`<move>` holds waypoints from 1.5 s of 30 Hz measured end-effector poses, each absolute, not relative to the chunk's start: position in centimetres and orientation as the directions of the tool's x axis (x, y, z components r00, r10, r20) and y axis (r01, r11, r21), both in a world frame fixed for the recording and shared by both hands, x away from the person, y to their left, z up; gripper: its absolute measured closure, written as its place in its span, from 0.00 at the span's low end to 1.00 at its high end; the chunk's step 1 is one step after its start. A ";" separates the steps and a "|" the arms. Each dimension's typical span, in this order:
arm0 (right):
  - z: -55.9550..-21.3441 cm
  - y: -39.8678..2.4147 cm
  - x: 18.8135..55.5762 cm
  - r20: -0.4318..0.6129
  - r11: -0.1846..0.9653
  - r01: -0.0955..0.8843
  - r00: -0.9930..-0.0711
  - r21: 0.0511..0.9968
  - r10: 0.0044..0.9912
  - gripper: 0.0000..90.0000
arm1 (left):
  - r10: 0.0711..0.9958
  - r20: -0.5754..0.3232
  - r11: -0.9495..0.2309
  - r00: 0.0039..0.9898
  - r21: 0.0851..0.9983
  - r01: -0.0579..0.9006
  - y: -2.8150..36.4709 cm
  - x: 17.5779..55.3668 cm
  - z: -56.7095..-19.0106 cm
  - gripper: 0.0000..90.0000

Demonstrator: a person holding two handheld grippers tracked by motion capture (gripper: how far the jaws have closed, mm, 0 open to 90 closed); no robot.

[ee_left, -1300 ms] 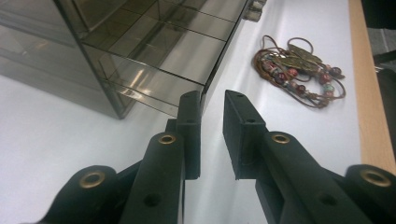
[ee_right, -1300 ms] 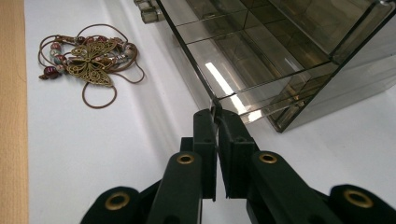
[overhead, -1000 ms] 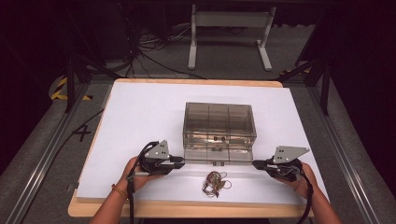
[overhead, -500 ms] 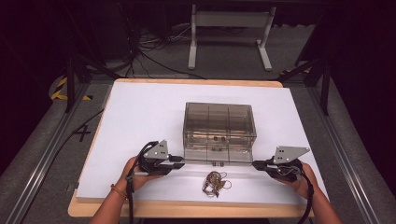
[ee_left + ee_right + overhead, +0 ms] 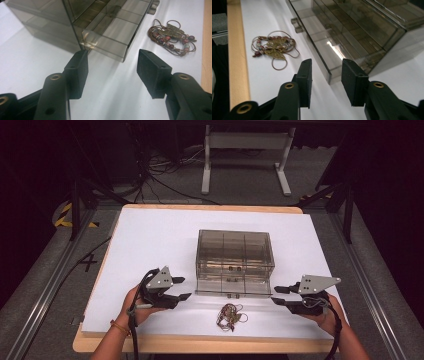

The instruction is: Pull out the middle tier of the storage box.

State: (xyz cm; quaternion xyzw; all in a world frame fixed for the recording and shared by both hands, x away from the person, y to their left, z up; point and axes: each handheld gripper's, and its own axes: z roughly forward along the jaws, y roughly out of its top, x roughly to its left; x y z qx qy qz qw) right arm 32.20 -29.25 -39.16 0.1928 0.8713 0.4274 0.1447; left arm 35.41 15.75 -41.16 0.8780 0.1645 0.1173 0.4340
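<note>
A smoky clear plastic drawer box (image 5: 235, 256) stands mid-table, its bottom drawer (image 5: 232, 286) pulled out toward me. In front of the drawer lies a tangled beaded necklace (image 5: 229, 315) with brown cord (image 5: 172, 37) (image 5: 273, 47). My left gripper (image 5: 181, 288) rests on the table left of the drawer, jaws open and empty, pointing at the drawer's corner (image 5: 105, 40). My right gripper (image 5: 278, 295) rests right of the drawer, jaws open and empty, facing the drawer's other corner (image 5: 332, 72).
The white table top (image 5: 150, 245) has a wooden front edge (image 5: 200, 345). Beyond the far edge are a metal stand (image 5: 245, 155), floor cables (image 5: 150, 175) and dark surroundings. Rails run along both sides of the table.
</note>
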 end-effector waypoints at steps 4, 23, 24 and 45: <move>-38.8 -28.1 31.7 -0.086 0.554 0.202 -0.889 0.808 0.450 0.59 | 0.424 0.069 -0.555 0.903 0.808 0.199 16.8 34.1 -41.8 0.40; -42.9 -21.0 29.7 0.034 0.584 0.260 -0.929 0.769 0.368 0.30 | 0.468 -0.007 -0.501 0.884 0.822 0.272 18.7 32.1 -44.8 0.30; -42.9 -21.0 29.7 0.034 0.584 0.260 -0.929 0.769 0.368 0.30 | 0.471 -0.013 -0.496 0.882 0.823 0.277 18.7 32.2 -44.9 0.30; -44.8 -17.1 30.8 -0.008 0.652 0.252 -0.930 0.715 0.368 0.17 | 0.446 -0.005 -0.535 0.895 0.800 0.272 18.1 32.1 -45.7 0.30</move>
